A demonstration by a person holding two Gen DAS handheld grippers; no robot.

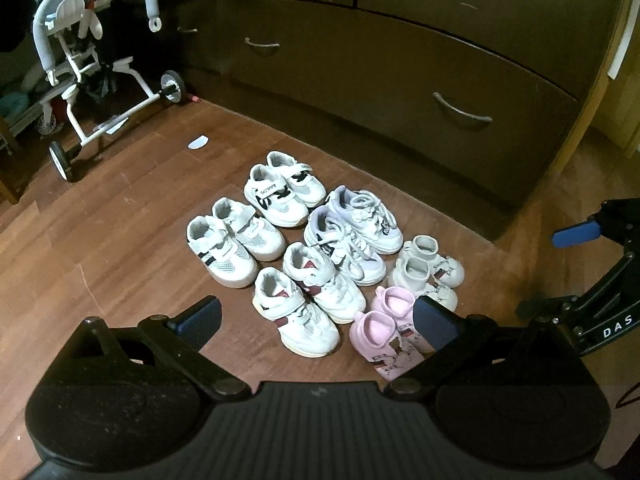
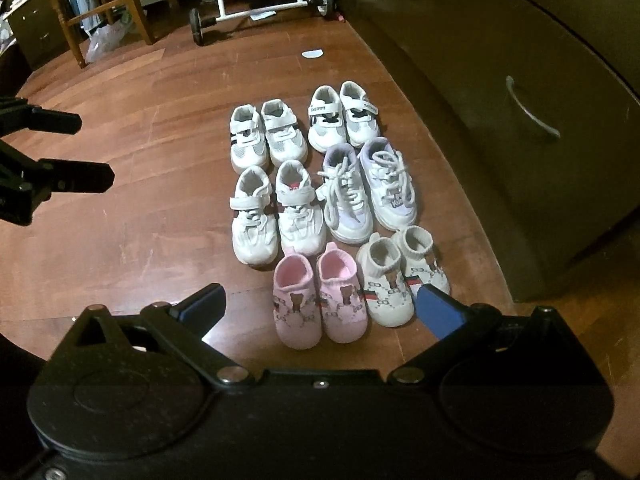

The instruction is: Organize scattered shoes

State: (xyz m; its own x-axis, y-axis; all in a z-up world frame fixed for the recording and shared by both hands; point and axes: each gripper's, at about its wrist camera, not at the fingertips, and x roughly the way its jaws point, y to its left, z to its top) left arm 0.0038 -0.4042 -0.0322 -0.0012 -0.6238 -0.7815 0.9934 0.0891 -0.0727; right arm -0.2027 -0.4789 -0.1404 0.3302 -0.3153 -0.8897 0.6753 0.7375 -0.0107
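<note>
While both grippers hang empty above the wood floor [image 2: 160, 208], we note the shoes already lie paired in a tidy block beside the dark drawer cabinet [image 2: 500, 120]. Largest risk: a low sweep knocks the laced sneakers [image 2: 368, 188], whose loose laces could snag a fingertip. Next, the strap sneakers [image 2: 276, 212] sit touching their neighbours, so one nudge shifts several. Smallest, the pink sock shoes [image 2: 320, 300] and cream sock shoes [image 2: 404, 280] look soft and light, directly under the right gripper [image 2: 320, 304], jaws spread. The left gripper [image 1: 316, 320] is spread too, over the pink pair.
</note>
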